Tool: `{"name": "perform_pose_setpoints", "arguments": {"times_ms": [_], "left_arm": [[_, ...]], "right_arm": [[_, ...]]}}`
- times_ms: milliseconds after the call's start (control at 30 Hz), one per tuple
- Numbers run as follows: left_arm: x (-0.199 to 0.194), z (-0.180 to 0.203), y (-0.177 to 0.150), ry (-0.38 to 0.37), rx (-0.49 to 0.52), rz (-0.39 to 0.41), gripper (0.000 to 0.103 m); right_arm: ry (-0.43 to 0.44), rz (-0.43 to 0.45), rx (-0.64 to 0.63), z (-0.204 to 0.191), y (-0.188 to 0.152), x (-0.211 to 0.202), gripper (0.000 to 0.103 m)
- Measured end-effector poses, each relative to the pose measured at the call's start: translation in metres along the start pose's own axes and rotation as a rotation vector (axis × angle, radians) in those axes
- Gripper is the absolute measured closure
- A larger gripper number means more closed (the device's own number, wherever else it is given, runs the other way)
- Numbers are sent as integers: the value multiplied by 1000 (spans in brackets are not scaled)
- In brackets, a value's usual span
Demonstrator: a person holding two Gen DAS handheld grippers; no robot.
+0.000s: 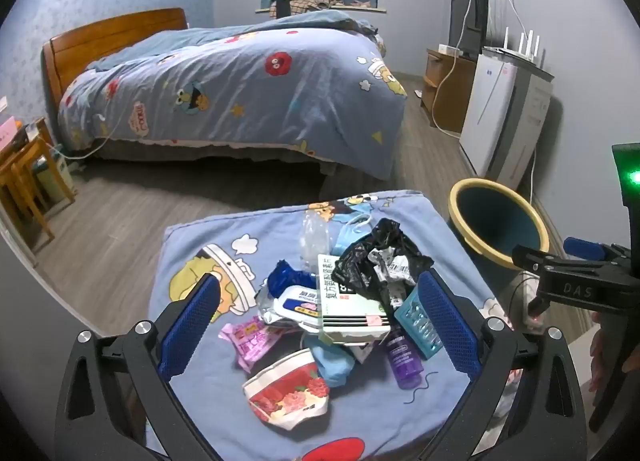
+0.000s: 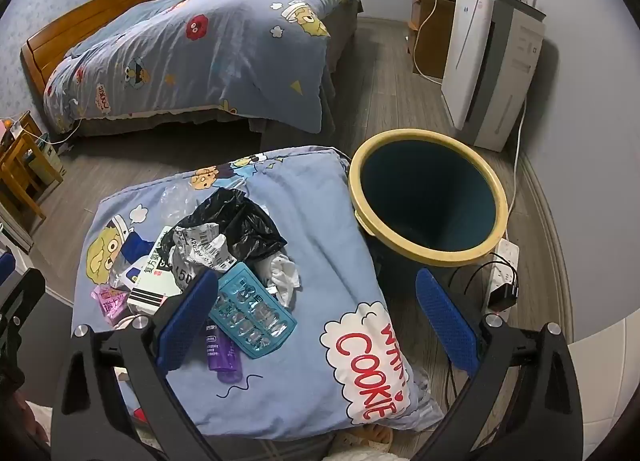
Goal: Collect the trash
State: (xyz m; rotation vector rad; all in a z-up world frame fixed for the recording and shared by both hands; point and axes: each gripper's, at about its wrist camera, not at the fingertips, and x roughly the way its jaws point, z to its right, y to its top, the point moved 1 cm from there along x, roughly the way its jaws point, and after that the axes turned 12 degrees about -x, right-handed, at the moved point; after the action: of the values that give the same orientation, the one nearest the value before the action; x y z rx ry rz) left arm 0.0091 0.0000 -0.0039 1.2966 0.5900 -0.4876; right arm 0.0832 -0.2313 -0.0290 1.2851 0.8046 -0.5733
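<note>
Trash pile heaped mid-frame on blue cartoon cushion [image 1: 192, 245], lower centre of left wrist view, lower left of right wrist view. Left to right in left wrist view: pink snack wrapper [image 1: 250, 339], crinkly film, near weightless, slippery, best pinched at a crimped edge; red-and-white paper cup [image 1: 286, 391] at bottom of pile, crushed, light, probably gives under squeeze, rim likely best hold; wet-wipes pack [image 1: 298, 307], soft and pliable, grab across the middle; clear plastic bottle [image 1: 316, 239] at back, light, smooth, likely to roll or slip; white-green medicine box [image 1: 352, 311], stiff cardboard, flat sides give easy grip; black plastic bag [image 1: 378, 257] crumpled on top with printed receipt [image 1: 394, 263], limp, any fold works; purple small bottle [image 1: 404, 357], rigid, rounded, may squirt out of pads; teal blister tray [image 1: 420, 325], thin brittle plastic, edge grip. White crumpled tissue [image 2: 284, 275] just right of the bag in right wrist view, soft, feather-light. Left gripper [image 1: 320, 335] spread wide above the pile, nothing between blue pads. Right gripper [image 2: 316, 325] likewise wide, empty, left finger [image 2: 188, 317] over tray and purple bottle. Yellow-rimmed bin [image 2: 430, 199] at right centre of right wrist view, standing on the floor just beside the cushion, looks empty inside. Power strip [image 2: 506, 261] on floor at lower right of bin.
</note>
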Motion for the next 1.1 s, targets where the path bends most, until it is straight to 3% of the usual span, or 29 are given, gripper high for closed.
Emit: {"name": "perform_pose_setpoints", "arguments": {"times_ms": [1100], "left_arm": [[0,0,0,1,0,0,5]], "right_arm": [[2,1,3,0,-2,3,6]]}}
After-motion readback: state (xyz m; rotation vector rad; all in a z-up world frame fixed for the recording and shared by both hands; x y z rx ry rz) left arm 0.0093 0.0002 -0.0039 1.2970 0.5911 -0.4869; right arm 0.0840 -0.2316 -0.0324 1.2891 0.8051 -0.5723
